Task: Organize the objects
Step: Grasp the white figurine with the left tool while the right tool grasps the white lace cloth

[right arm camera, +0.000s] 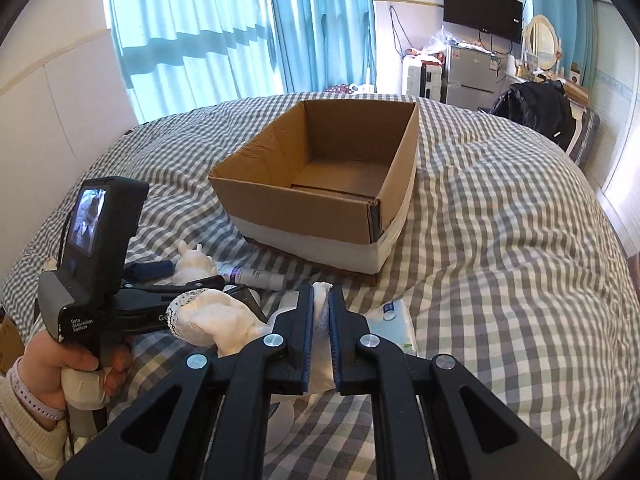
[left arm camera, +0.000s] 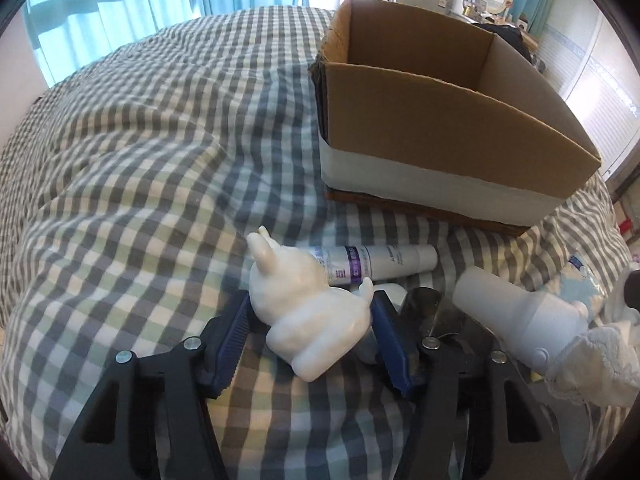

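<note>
Left wrist view: your left tool [left arm camera: 312, 336] is bracketing the white figurine [left arm camera: 304, 308], pads seemingly touching, so be squeezing evenly; your right tool [right arm camera: 320, 316] is clenching white cloth [right arm camera: 321, 304].

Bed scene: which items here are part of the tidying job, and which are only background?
Part of the job:
- cardboard box, nothing visible in it
- white animal figurine between the left gripper pads
- white cloth clamped in the right gripper
- tube and white bottle lying on the bedspread

Background:
- curtains
- monitor
- fridge
- mirror
</note>
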`<action>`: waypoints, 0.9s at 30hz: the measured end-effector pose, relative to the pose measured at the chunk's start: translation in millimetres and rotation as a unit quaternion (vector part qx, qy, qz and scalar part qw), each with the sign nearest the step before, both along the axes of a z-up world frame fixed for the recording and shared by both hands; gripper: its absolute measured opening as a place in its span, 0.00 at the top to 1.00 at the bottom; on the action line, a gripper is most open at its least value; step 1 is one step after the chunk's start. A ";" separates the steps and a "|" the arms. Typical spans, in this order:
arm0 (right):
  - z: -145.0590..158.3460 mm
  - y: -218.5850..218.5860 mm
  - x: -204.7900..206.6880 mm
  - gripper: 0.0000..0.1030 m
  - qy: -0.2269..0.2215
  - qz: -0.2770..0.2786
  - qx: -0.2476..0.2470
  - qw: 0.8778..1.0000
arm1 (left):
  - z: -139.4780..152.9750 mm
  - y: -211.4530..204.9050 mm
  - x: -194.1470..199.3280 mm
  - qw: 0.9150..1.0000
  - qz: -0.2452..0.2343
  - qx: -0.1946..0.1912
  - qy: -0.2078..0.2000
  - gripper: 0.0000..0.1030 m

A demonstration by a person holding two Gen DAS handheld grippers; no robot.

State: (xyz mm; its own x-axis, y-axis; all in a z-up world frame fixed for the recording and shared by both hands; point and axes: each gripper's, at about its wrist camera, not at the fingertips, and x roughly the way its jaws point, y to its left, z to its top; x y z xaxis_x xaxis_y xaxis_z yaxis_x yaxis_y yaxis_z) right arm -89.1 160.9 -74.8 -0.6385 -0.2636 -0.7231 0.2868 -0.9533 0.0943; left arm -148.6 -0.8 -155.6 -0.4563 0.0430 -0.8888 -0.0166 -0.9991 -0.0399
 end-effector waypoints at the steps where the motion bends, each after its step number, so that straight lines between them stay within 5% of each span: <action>1: 0.3 -0.7 0.9 0.93 0.000 0.001 0.001 1.000 | 1.5 0.0 1.8 1.000 0.000 0.001 0.003 0.41; 9: 13.0 -1.5 16.8 0.93 0.018 0.002 0.006 1.000 | 32.2 2.6 33.1 0.999 -0.002 0.007 0.047 0.41; 27: 118.1 -18.7 68.3 0.93 0.129 0.006 0.045 0.991 | 150.5 18.0 91.9 0.985 -0.055 0.015 0.162 0.41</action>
